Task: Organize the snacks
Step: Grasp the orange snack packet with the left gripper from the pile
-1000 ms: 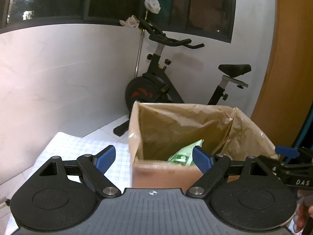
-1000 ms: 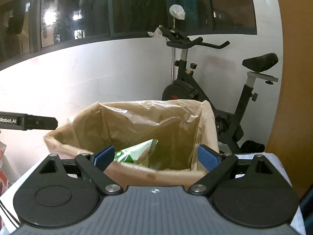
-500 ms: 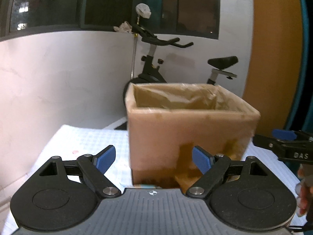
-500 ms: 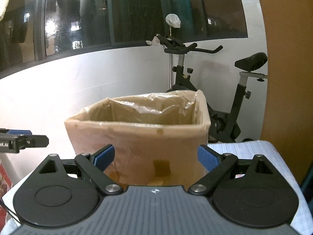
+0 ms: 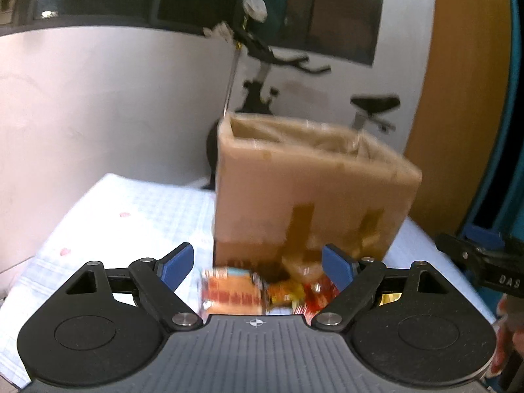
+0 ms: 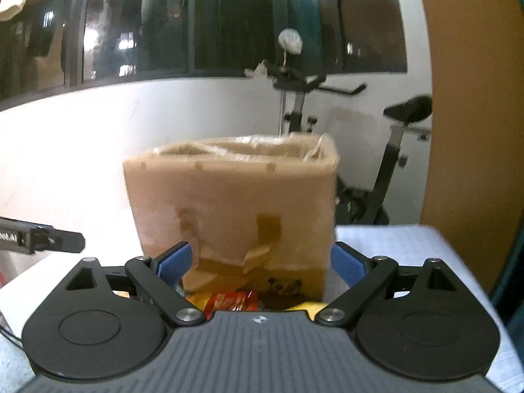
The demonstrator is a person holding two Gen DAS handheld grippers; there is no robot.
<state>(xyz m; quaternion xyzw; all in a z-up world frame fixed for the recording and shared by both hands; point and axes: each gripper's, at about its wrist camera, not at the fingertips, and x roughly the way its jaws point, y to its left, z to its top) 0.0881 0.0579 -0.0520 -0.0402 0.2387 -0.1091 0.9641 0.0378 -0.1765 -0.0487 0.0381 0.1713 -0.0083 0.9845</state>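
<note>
- The left gripper (image 5: 257,263) hangs low over the counter (image 5: 108,216), its jaws released and spread wide, with nothing between the blue pads.
- The right gripper (image 6: 260,263) is also low, jaws released and empty; its blue pads frame the lower corners of the box as seen from its camera.
- A tall cardboard box (image 5: 311,193) lined with a clear plastic bag stands on the counter beyond both grippers, patched with strips of brown tape.
- A heap of snack packets (image 5: 262,291) lies on the counter just in front of the box, right under the left gripper's jaws: a red and orange pack on the left, yellow and red wrappers to its right. Their printing is too blurred to read.
- From the right camera the same snacks (image 6: 229,299) show as a red wrapper and yellow bits at the near foot of the box (image 6: 232,203).
- The right gripper's side arm at the right edge of the left view bears the letters "DAS"; the left one in the right view shows part of a white word ending "ot.AI".
- An exercise bike (image 6: 376,150) stands behind the counter by the white wall.
- The counter's cloth is white with a faint check.
</note>
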